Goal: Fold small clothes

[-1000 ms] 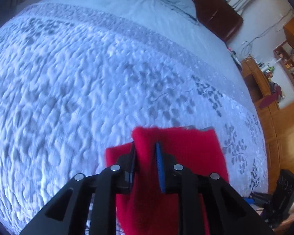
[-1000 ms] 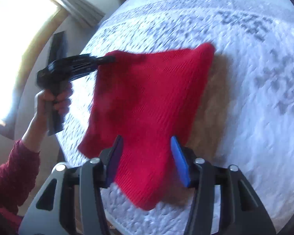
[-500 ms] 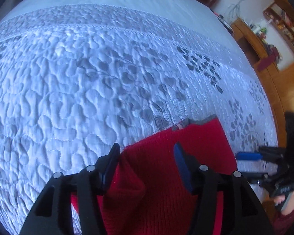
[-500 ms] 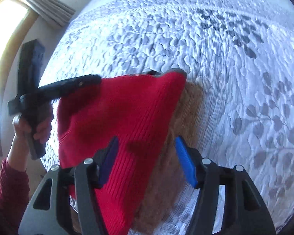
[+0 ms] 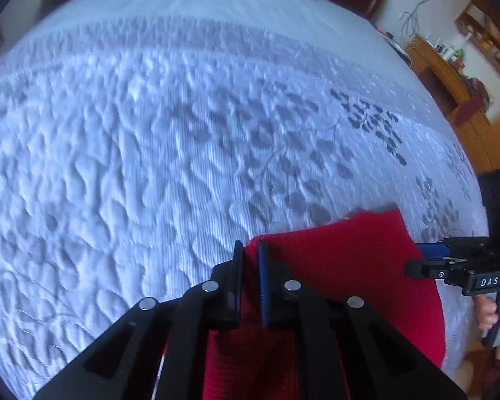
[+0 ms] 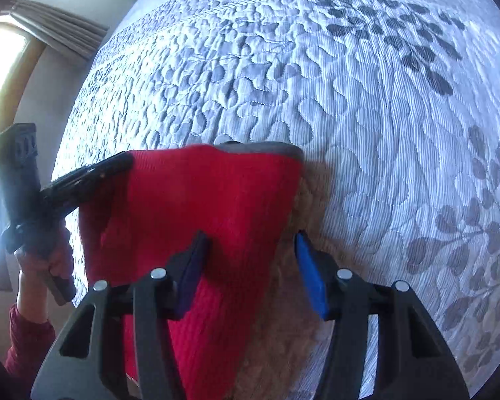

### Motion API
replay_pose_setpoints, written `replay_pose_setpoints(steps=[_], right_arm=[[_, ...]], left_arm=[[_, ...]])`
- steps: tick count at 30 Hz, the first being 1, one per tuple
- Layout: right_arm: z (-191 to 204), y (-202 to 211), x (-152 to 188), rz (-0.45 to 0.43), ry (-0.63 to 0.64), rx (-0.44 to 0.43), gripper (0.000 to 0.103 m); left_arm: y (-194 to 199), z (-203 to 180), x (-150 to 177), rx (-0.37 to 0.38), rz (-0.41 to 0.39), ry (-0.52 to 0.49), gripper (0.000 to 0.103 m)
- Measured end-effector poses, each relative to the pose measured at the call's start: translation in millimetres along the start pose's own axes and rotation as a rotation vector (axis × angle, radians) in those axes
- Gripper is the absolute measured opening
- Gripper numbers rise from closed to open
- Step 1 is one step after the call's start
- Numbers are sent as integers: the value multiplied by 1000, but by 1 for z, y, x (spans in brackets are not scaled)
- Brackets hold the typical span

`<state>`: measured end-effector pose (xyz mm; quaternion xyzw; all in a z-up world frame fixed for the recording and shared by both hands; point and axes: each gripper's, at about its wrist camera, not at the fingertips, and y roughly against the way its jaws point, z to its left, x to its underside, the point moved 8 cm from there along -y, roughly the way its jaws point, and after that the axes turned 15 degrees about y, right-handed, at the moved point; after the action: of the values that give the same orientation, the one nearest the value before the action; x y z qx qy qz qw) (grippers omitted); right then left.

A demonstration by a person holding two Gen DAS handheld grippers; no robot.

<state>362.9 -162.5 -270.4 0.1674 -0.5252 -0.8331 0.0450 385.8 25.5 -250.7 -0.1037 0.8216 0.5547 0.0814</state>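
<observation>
The left tongs (image 5: 249,250) pinch a corner of the red knit garment (image 6: 203,220) to hold it taut over the quilted bed (image 6: 350,100), while the right tongs (image 6: 250,250) (jaws half apart, closing) straddle its edge ungripped.

"DAS" – seemingly – on the right hand-held gripper (image 5: 413,261).

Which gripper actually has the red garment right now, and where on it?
The left gripper is clamped on a bunched fold at the red garment's left edge. The right gripper is closing; its pads straddle the right edge, not pressing.
</observation>
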Motion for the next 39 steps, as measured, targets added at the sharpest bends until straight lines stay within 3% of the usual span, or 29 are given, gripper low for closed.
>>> replay_pose_setpoints(steps=[4, 9, 13, 16, 21, 23, 26, 28, 30, 31, 32, 37, 39], right_arm=[[0, 3, 3, -7, 1, 13, 55], [20, 39, 32, -45, 44, 39, 58], [51, 61, 83, -47, 125, 48, 62], [80, 62, 136, -20, 129, -5, 62], [103, 55, 182, -17, 93, -51, 62], [103, 49, 190, -15, 52, -73, 62], [102, 42, 192, 0, 45, -39, 62], [105, 37, 188, -1, 42, -54, 56], [109, 32, 185, -1, 23, -106, 35], [109, 30, 184, 1, 19, -111, 22], [110, 29, 184, 4, 18, -108, 18], [117, 57, 186, -32, 65, -92, 13], [112, 55, 192, -2, 72, -70, 12]], left_arm=[[2, -6, 5, -2, 1, -27, 11], [43, 3, 15, 30, -17, 67, 41], [88, 16, 65, 12, -8, 87, 49], [113, 22, 122, 7, 20, 93, 53], [123, 18, 209, 21, 89, 111, 54], [119, 15, 225, 30, 102, 129, 54], [109, 16, 234, 42, 115, 162, 52], [103, 17, 232, 52, 111, 193, 32], [97, 20, 229, 85, 125, 246, 15], [94, 22, 228, 78, 127, 255, 14], [93, 22, 228, 74, 130, 255, 13], [107, 21, 233, 77, 104, 229, 11], [99, 22, 238, 61, 120, 213, 11]])
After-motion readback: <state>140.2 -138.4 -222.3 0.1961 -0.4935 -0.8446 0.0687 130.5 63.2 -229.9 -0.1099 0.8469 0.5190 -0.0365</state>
